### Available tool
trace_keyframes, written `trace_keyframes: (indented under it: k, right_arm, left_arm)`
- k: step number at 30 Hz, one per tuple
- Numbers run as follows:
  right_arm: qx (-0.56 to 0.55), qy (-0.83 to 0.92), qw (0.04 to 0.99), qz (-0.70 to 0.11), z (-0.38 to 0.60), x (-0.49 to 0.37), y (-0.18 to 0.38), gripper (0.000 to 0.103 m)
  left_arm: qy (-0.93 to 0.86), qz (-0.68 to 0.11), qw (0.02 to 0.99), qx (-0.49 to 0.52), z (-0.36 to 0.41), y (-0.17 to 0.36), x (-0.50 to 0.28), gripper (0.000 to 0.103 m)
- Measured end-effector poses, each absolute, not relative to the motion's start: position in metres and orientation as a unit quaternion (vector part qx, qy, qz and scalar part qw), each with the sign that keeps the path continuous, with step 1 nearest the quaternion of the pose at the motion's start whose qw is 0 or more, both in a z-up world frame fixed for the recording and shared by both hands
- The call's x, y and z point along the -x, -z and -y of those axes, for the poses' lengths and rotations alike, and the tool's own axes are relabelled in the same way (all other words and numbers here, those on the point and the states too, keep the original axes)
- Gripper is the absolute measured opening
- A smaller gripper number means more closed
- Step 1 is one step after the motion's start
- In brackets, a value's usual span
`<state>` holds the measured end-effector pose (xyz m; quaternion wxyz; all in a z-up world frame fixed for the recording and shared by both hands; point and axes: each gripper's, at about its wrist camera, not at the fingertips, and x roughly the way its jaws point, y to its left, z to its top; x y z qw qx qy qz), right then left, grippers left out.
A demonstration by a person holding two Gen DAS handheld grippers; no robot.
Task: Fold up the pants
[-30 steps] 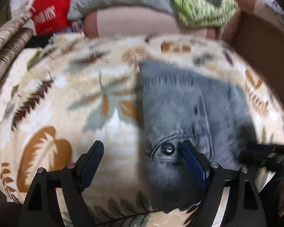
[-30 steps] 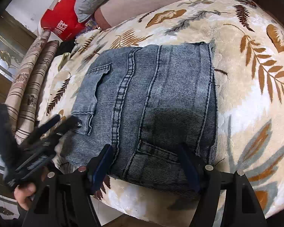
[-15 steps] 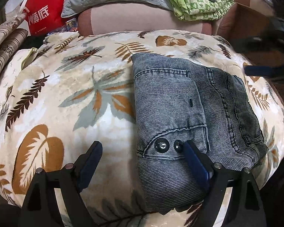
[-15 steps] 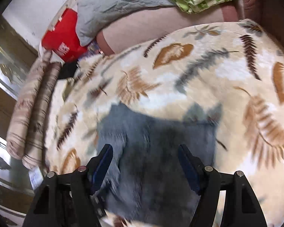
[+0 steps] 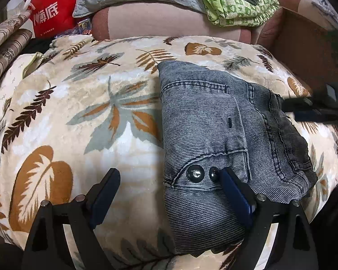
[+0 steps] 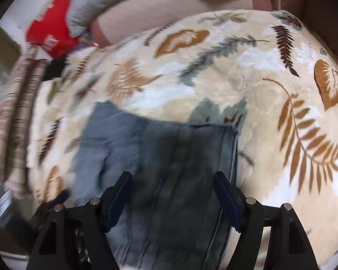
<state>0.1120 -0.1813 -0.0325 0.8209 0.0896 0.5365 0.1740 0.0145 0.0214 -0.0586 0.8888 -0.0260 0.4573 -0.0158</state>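
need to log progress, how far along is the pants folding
Mostly done: the grey jeans lie folded into a compact stack on the leaf-print blanket. In hand: nothing. The left gripper has just been opening, one finger over the jeans' edge, gripping nothing; the right gripper is open above them. Left: at most tidying.
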Motion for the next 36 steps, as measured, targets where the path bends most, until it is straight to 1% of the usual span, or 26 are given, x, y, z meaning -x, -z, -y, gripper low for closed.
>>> trace_keyframes:
  k: [1, 2, 4, 5, 6, 10, 11, 13, 14, 17, 22, 26, 28, 29, 30, 31, 32, 33, 36]
  right_arm:
    - [-0.091, -0.177, 0.820, -0.536, 0.182, -0.105, 0.033, 0.077]
    - [-0.092, -0.175, 0.815, -0.545, 0.185, -0.096, 0.042, 0.080]
    - [-0.079, -0.162, 0.796, -0.578, 0.185, -0.091, 0.074, 0.082]
    - [-0.069, -0.174, 0.804, -0.564, 0.186, -0.086, 0.083, 0.082]
    - [-0.064, -0.177, 0.813, -0.551, 0.185, -0.082, 0.080, 0.082]
    - [-0.055, -0.171, 0.808, -0.561, 0.181, -0.085, 0.078, 0.082]
    - [-0.052, -0.171, 0.809, -0.560, 0.179, -0.085, 0.078, 0.082]
    - [-0.043, -0.173, 0.810, -0.558, 0.176, -0.084, 0.078, 0.083]
    - [-0.039, -0.173, 0.810, -0.559, 0.175, -0.085, 0.076, 0.083]
    - [-0.028, -0.161, 0.811, -0.562, 0.175, -0.079, 0.065, 0.083]
    - [0.004, -0.135, 0.859, -0.494, 0.167, -0.095, 0.015, 0.083]
    - [0.005, -0.114, 0.877, -0.466, 0.160, -0.128, -0.001, 0.083]
    - [0.021, -0.093, 0.880, -0.466, 0.156, -0.141, 0.009, 0.087]
    - [0.034, -0.078, 0.869, -0.487, 0.154, -0.150, 0.027, 0.090]
    - [0.048, -0.071, 0.850, -0.520, 0.155, -0.156, 0.048, 0.096]
    - [0.049, -0.080, 0.829, -0.551, 0.154, -0.160, 0.070, 0.099]
    - [0.031, -0.082, 0.824, -0.560, 0.159, -0.159, 0.081, 0.101]
    - [0.016, -0.083, 0.831, -0.550, 0.164, -0.155, 0.077, 0.102]
    - [0.016, -0.079, 0.840, -0.537, 0.173, -0.141, 0.063, 0.102]
  left_arm:
    - [0.015, -0.457, 0.889, 0.026, -0.021, 0.058, -0.014, 0.091]
    - [0.016, -0.457, 0.889, 0.027, -0.022, 0.058, -0.014, 0.091]
    - [0.023, -0.455, 0.889, 0.044, -0.025, 0.056, -0.014, 0.091]
    - [0.023, -0.452, 0.890, 0.055, -0.028, 0.053, -0.012, 0.091]
    - [0.024, -0.444, 0.893, 0.067, -0.031, 0.048, -0.010, 0.091]
    - [0.009, -0.400, 0.911, 0.097, -0.042, 0.029, -0.003, 0.091]
    - [-0.002, -0.403, 0.911, 0.088, -0.042, 0.031, -0.004, 0.091]
    - [-0.012, -0.451, 0.891, 0.047, -0.035, 0.051, -0.015, 0.091]
    - [-0.017, -0.456, 0.889, 0.037, -0.032, 0.059, -0.016, 0.091]
    - [-0.015, -0.450, 0.892, 0.037, -0.033, 0.055, -0.016, 0.091]
    - [-0.016, -0.451, 0.892, 0.035, -0.033, 0.056, -0.016, 0.091]
    - [-0.014, -0.451, 0.892, 0.036, -0.035, 0.055, -0.015, 0.091]
    - [-0.013, -0.450, 0.892, 0.034, -0.035, 0.056, -0.013, 0.091]
    - [-0.012, -0.450, 0.892, 0.034, -0.034, 0.056, -0.013, 0.091]
    - [-0.013, -0.450, 0.892, 0.033, -0.034, 0.056, -0.013, 0.091]
    - [-0.012, -0.450, 0.892, 0.032, -0.034, 0.056, -0.013, 0.091]
    - [-0.011, -0.449, 0.893, 0.034, -0.034, 0.056, -0.013, 0.091]
    - [-0.010, -0.449, 0.893, 0.035, -0.035, 0.056, -0.013, 0.091]
    - [-0.007, -0.449, 0.892, 0.043, -0.036, 0.056, -0.013, 0.091]
